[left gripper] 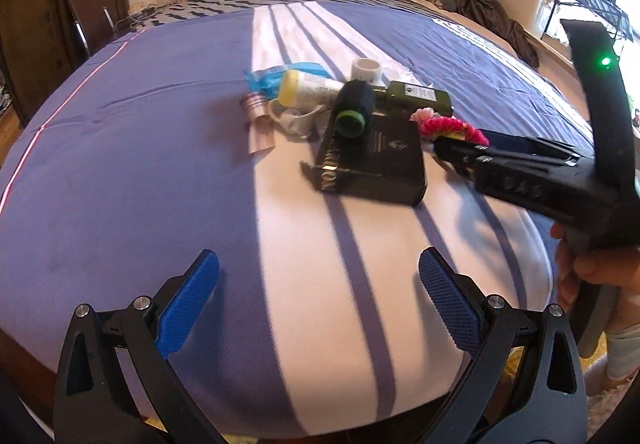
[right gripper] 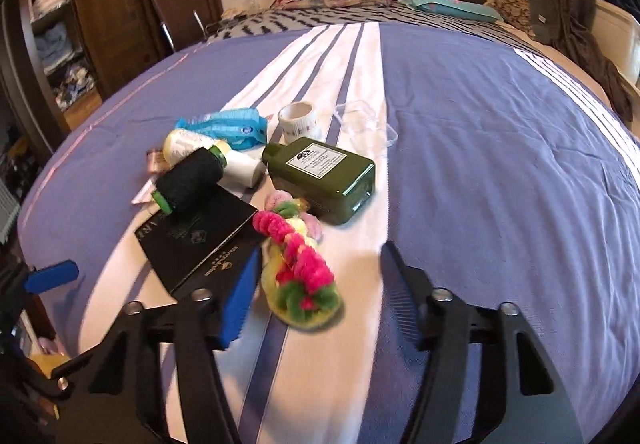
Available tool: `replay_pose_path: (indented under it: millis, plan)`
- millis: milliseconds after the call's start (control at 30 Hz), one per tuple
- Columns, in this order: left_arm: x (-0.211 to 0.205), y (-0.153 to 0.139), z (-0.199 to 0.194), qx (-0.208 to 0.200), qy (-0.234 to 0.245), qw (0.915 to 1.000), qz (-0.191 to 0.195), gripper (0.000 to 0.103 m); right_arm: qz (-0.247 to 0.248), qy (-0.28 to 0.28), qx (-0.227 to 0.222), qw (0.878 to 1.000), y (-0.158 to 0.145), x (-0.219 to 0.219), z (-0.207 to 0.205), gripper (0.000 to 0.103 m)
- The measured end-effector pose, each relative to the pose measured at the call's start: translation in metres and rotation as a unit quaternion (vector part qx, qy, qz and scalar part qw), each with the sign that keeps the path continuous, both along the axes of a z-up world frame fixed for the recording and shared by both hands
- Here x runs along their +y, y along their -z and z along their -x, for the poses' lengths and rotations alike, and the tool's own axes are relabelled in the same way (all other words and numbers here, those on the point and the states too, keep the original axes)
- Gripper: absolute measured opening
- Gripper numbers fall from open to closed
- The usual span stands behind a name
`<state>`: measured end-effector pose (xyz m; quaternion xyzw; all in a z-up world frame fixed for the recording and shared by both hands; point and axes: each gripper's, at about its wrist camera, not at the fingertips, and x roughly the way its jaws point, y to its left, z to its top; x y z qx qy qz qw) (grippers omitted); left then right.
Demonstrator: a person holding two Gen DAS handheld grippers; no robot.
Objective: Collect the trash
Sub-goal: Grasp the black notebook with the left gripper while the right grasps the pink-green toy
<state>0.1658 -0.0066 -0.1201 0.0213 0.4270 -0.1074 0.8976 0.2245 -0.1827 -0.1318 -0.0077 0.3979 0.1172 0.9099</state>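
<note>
Looking down the bed [left gripper: 120, 164], we see a small heap of trash lying on the white striped band of the purple cover, toward the foot edge. A black box [right gripper: 200, 240] sits nearest that edge with a dark spool [right gripper: 190, 180] resting on its far end. Beside the box lies a pink and green garland [right gripper: 300, 268], and just beyond it a green bottle [right gripper: 324, 176] on its side. Farther toward the headboard are a white bottle with a yellow cap [left gripper: 308, 88], a blue wrapper [right gripper: 228, 126] and a roll of tape [right gripper: 300, 120].

Our left gripper [left gripper: 318, 308] hangs over the foot of the bed with its jaws spread wide and nothing between them. Our right gripper [right gripper: 320, 276] has its jaws partly apart, with the near end of the garland between them; the blue pad sits close beside it, but we cannot tell whether it touches.
</note>
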Motion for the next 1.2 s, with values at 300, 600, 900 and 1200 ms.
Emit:
replay_pose_path:
  millis: [300, 600, 900, 1200]
  plan:
    - [-0.023, 0.007, -0.032, 0.007, 0.022, 0.9995, 0.020, 0.095, -0.006, -0.004, -0.012, 1.000, -0.005, -0.014, 0.013, 0.028]
    - [-0.036, 0.012, -0.052, -0.006, 0.031, 0.9994, 0.014, 0.070, -0.006, 0.016, -0.014, 1.000, -0.005, -0.040, 0.033, 0.028]
    - [-0.028, -0.009, -0.041, -0.024, 0.029, 0.9987, 0.034, 0.069, -0.007, 0.021, -0.020, 1.000, -0.010, -0.045, 0.044, 0.028]
    - [-0.025, -0.038, -0.016, -0.053, 0.030, 0.9975, 0.035, 0.069, -0.010, 0.021, -0.044, 0.999, -0.032, -0.045, 0.064, 0.028]
